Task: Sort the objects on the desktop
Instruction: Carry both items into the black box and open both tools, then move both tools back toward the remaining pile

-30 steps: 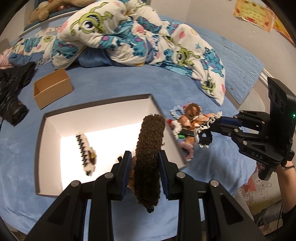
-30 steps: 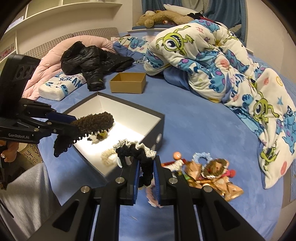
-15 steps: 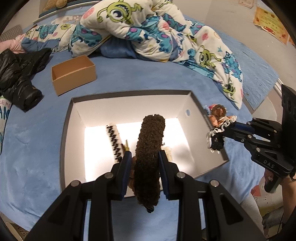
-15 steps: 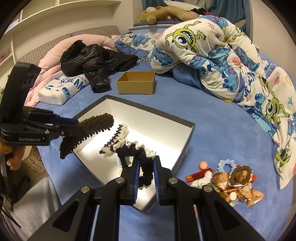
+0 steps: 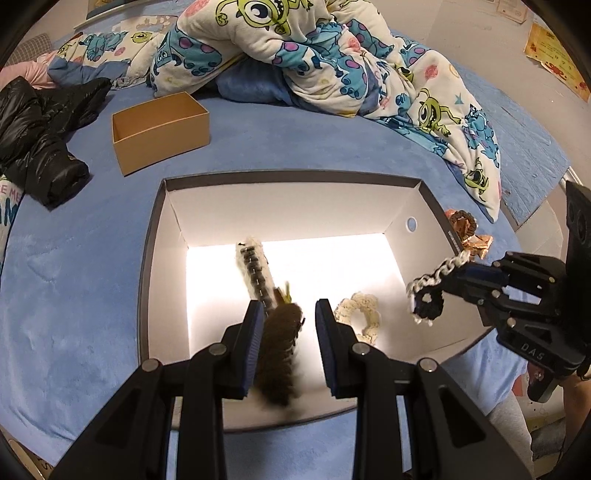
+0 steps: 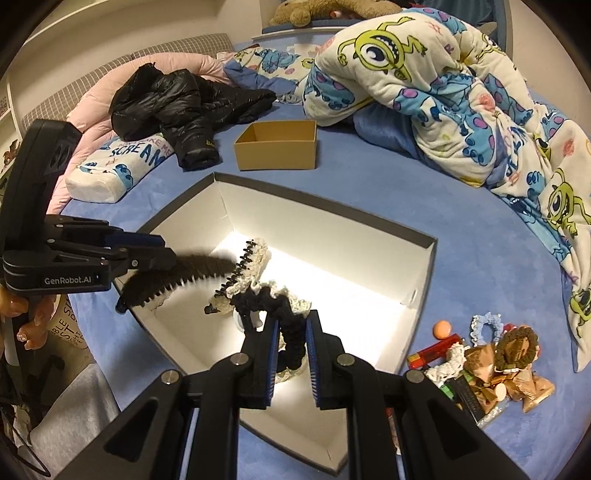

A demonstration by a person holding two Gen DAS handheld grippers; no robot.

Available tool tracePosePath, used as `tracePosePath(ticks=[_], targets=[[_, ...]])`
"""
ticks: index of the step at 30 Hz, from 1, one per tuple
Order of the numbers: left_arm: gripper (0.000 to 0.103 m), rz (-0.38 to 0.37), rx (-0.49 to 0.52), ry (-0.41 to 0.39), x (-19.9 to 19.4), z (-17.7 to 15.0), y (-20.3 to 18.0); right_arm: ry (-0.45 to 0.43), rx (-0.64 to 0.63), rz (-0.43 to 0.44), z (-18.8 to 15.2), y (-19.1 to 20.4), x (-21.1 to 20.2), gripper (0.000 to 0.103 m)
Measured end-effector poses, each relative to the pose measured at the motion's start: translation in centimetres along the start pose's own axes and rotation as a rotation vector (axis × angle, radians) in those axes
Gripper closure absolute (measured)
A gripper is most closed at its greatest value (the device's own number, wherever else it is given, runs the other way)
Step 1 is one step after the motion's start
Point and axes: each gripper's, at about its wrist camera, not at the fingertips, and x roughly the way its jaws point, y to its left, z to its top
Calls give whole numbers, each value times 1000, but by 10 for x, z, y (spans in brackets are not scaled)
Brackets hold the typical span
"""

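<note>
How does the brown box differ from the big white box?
The brown cardboard box is smaller than the white box and lies farther from the grippers. The brown cardboard box shows nothing inside, though its floor is partly hidden; the white box holds a cream scrunchie. Both are open-topped.

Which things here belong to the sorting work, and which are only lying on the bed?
Belong to the job:
- large white box
- brown furry clip, between the open left tongs
- black lace scrunchie, in the right tongs
- pile of small accessories

Just lying about:
- black jacket
- monster quilt
- pillow
- plush toy
</note>
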Motion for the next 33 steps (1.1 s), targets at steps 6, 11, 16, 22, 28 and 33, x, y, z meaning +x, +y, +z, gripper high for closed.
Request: tracePosePath(ticks=[6, 11, 16, 22, 28, 33], targets=[[74, -1, -8, -5, 2, 4, 4, 25, 8, -8, 1, 0, 11, 86], [72, 6, -1, -5, 0, 2, -1, 27, 24, -17, 1, -5, 12, 77], [41, 17, -8, -18, -4, -4, -6, 20, 29, -20, -1, -6, 10, 61], [34, -2, -4, -18, -10, -9, -23, -11, 34, -8, -4, -6, -1, 60], [34, -32, 68, -23, -13, -10, -64, -49, 51, -11, -12, -16, -21, 60], [34, -81, 122, -31, -13, -5, -107, -69, 76, -40, -26, -37, -42, 60]])
